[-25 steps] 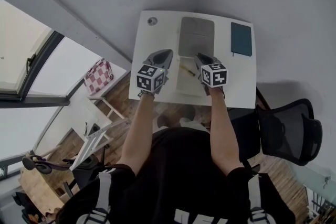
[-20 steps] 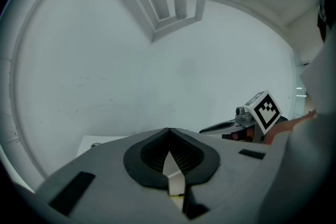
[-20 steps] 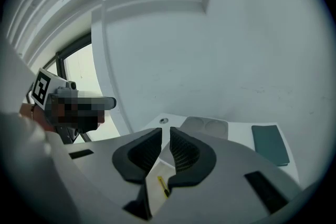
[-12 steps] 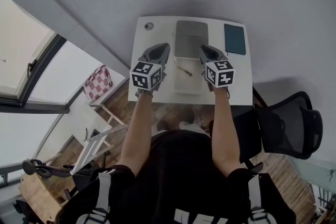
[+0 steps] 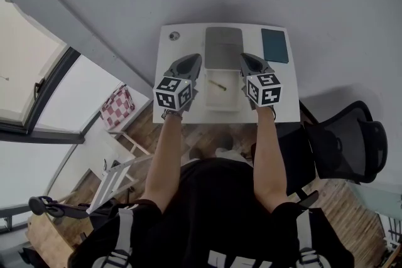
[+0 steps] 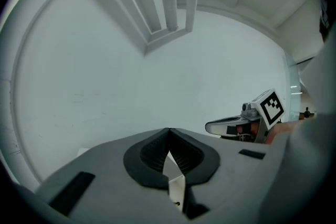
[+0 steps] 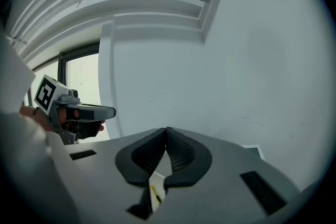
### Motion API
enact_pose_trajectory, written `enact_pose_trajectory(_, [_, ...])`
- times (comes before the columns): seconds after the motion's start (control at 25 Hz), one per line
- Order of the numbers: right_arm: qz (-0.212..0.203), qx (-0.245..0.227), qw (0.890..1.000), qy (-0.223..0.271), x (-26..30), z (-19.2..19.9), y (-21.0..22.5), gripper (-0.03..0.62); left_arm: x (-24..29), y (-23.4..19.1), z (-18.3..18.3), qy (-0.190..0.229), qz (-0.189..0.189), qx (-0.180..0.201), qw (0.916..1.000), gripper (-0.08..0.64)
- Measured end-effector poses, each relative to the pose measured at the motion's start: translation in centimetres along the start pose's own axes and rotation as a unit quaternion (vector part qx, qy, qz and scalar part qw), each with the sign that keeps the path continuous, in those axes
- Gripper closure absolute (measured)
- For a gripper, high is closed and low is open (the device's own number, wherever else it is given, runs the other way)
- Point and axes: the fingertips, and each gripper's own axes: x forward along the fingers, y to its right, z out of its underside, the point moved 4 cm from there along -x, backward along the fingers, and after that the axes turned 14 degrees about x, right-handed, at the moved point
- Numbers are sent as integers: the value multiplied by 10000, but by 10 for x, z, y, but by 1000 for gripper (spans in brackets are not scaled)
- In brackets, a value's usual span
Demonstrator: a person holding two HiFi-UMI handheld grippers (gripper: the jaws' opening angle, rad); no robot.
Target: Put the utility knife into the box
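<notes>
The white box sits open on the white table, its grey lid lying just behind it. A small yellow utility knife lies inside the box, touched by neither gripper. My left gripper hovers over the box's left side and is shut and empty. My right gripper hovers over the box's right side, also shut and empty. In the right gripper view the shut tips point at the wall, and the knife shows below them. The left gripper view shows its shut tips and the right gripper beyond.
A dark teal notebook lies at the table's back right corner. A small round object sits at the back left corner. A black mesh chair stands right of the table, and a checked item lies on the floor to the left.
My right gripper has drawn back to the right, away from the knife, which stays in the box. Both grippers have spread slightly apart, to either side of the box.
</notes>
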Motion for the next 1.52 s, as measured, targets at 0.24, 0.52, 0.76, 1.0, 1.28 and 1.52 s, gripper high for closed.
enact_pose_trajectory(0.24, [-13,35,10000,49,-10,2,-5,577,-6,6,2,18,29,-43,10000,535])
enact_pose_trajectory(0.52, [-11,-1,10000,18,-22,5,-10,577,-13,14,3,12,84,-33,10000,535])
enact_pose_trajectory(0.76, [-15,-21,10000,-58,-24,7,-13,577,-16,17,5,-1,105,-57,9999,535])
enact_pose_trajectory(1.0, [-23,-9,10000,-58,-25,7,-15,577,-18,16,3,12,107,-46,9999,535])
enact_pose_trajectory(1.28, [-41,-32,10000,-70,-23,5,-17,577,-20,13,5,-7,93,-59,9999,535])
enact_pose_trajectory(1.52, [-35,-40,9999,-103,-20,6,-16,577,-17,11,4,2,97,-25,9999,535])
